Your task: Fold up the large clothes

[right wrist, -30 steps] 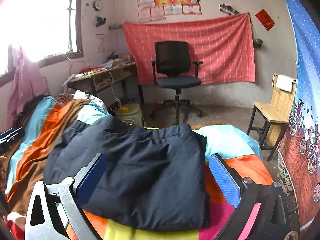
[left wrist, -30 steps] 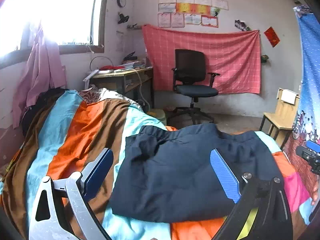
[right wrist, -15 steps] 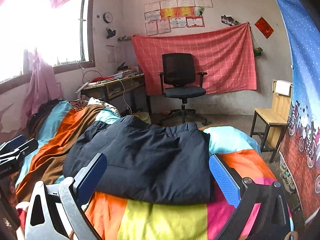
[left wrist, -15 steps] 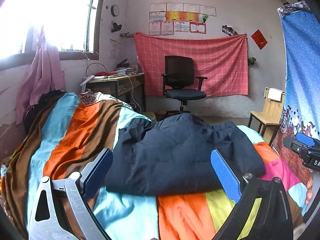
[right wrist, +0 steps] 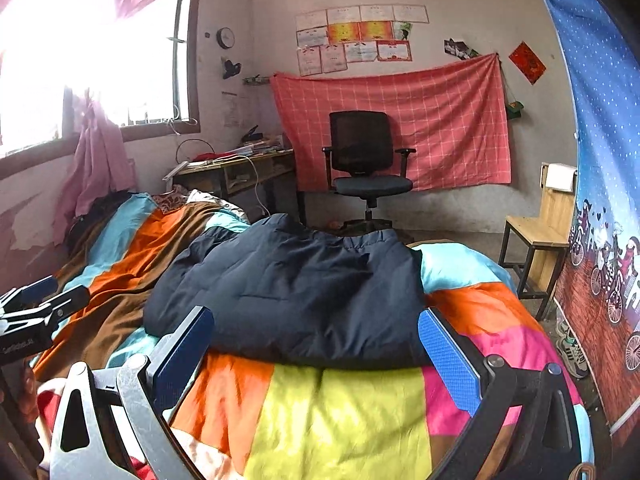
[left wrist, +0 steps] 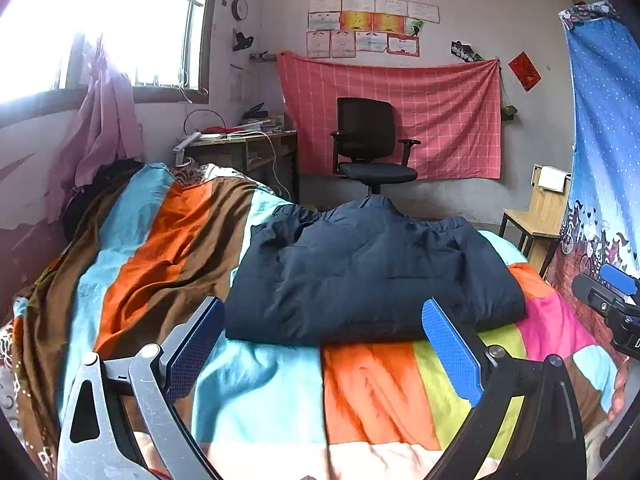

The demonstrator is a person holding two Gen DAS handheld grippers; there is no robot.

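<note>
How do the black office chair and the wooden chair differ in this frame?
The black mesh-backed office chair has armrests and a single central post on a spread base; the plain wooden chair has straight dark legs and no arms. The office chair stands before the pink checked cloth, the wooden chair by the blue curtain. Both are unoccupied.

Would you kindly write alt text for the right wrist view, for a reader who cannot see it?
A dark navy padded jacket lies folded on a bed with a bright striped cover, just beyond the open, empty right gripper. Behind the bed stand a black office chair and a red checked cloth on the wall; the left gripper shows at the left edge.
</note>
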